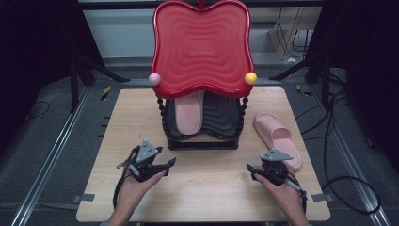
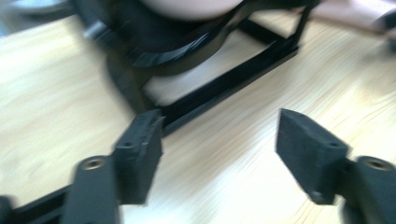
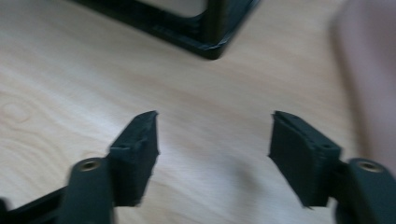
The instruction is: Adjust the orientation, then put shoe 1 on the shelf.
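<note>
A two-tier rack is set mid-table. One slipper is placed on its lower shelf; another slipper is laid right of the rack.

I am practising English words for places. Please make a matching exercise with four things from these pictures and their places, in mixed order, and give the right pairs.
Things:
1. slipper on the rack
2. slipper on the table
3. yellow ball
4. pink ball

Places:
A. right corner of the red tray
B. lower black shelf, under the red tray
C. left corner of the red tray
D. bare wood, right of the rack

Pairs: 1-B, 2-D, 3-A, 4-C
</note>
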Action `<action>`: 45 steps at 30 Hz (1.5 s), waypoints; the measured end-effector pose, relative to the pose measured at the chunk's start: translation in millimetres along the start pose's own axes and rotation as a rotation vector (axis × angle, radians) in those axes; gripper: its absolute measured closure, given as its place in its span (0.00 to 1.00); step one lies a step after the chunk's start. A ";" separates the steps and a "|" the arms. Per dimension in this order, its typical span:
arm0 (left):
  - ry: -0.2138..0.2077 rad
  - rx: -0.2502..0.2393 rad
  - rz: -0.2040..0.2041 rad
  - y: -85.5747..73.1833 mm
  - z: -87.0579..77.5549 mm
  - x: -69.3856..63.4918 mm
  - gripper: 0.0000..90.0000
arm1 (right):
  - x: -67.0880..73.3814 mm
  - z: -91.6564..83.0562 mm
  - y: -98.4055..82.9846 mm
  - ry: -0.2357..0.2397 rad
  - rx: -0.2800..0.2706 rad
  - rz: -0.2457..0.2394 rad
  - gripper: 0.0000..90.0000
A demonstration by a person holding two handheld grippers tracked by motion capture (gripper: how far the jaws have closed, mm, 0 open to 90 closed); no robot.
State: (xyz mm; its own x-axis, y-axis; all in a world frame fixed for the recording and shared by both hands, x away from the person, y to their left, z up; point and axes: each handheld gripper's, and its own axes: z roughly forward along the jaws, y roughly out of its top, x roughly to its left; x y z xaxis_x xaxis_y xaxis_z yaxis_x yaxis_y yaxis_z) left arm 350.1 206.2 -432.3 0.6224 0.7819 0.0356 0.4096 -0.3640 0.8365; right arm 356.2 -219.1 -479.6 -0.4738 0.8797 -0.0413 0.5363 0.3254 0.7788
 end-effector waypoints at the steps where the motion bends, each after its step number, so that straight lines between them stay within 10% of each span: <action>1: 0.021 0.010 -0.007 -6.6 -4.9 5.4 0.31 | 0.0 0.0 0.0 0.000 0.000 0.000 0.42; 9: 0.126 0.111 -0.081 -50.0 -20.2 51.0 0.10 | -55.6 -20.0 19.1 -0.084 0.054 0.056 0.67; 23: 0.184 0.095 -0.175 -68.2 -34.5 72.5 0.14 | -83.8 8.6 39.5 -0.089 0.059 0.090 0.66; 35: 0.201 0.099 -0.178 -72.5 -35.3 77.2 0.15 | -90.0 35.6 54.7 -0.120 0.093 0.101 0.93; 45: 0.224 0.117 -0.128 -72.1 -31.5 69.7 0.15 | -44.6 -50.8 18.2 -0.020 0.051 -0.024 0.94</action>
State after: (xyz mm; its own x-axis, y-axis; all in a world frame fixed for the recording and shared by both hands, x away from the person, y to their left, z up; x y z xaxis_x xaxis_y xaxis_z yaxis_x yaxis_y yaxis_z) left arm 342.9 302.9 -472.9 0.4028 0.9130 0.0646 0.5574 -0.3007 0.7739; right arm 351.6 -270.1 -431.8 -0.4736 0.8777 -0.0727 0.5596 0.3637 0.7447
